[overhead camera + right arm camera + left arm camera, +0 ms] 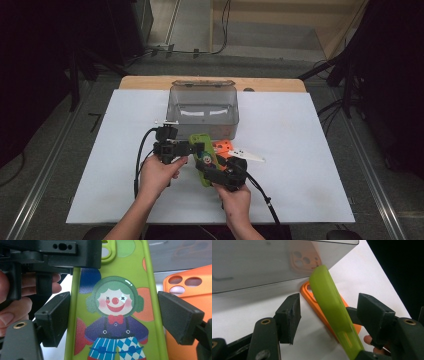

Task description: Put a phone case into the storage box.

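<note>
Holding the green clown phone case by its long edges in our right tool, raised over the orange case before the clear bin, we bring the half-open left tool astride its far end, pads not yet touching.

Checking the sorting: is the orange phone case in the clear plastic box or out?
Out. The orange phone case lies on the white table, in front of the clear plastic box.
</note>
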The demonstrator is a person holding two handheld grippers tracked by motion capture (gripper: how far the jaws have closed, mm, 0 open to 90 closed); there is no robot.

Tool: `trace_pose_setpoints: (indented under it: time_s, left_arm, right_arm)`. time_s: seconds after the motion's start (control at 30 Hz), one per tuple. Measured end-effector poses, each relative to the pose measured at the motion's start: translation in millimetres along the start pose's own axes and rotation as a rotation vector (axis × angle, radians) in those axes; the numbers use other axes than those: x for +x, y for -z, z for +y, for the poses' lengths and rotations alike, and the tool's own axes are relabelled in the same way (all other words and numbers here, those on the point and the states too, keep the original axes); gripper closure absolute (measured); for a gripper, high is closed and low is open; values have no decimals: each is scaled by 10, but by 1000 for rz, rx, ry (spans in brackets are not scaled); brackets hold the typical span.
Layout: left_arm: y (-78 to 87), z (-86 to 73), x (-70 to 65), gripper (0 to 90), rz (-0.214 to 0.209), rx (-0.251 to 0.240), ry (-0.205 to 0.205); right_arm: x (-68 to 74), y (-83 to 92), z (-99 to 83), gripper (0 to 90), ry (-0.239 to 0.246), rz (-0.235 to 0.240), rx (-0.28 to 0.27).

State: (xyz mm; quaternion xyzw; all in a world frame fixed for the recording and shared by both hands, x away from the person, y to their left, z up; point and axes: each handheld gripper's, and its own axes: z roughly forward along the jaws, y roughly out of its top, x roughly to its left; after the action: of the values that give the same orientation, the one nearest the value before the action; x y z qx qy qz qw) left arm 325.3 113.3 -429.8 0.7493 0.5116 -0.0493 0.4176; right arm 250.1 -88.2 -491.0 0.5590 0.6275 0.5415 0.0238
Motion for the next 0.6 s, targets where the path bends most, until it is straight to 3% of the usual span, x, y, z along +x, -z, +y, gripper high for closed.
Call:
trace_pose_setpoints:
  time_s: [0.1, 0.37, 0.6]
  left_arm:
    - [-19, -4, 5, 415, -6, -1, 27]
    - [-35, -22, -4, 472, -7, -11, 46]
    - [-19, -38, 32, 584, -48, -42, 92]
  right_arm:
    - [16, 3, 0, 140, -4, -12, -34]
    - [44, -13, -2, 140, -4, -15, -51]
    - [69, -16, -15, 140, 2, -21, -64]
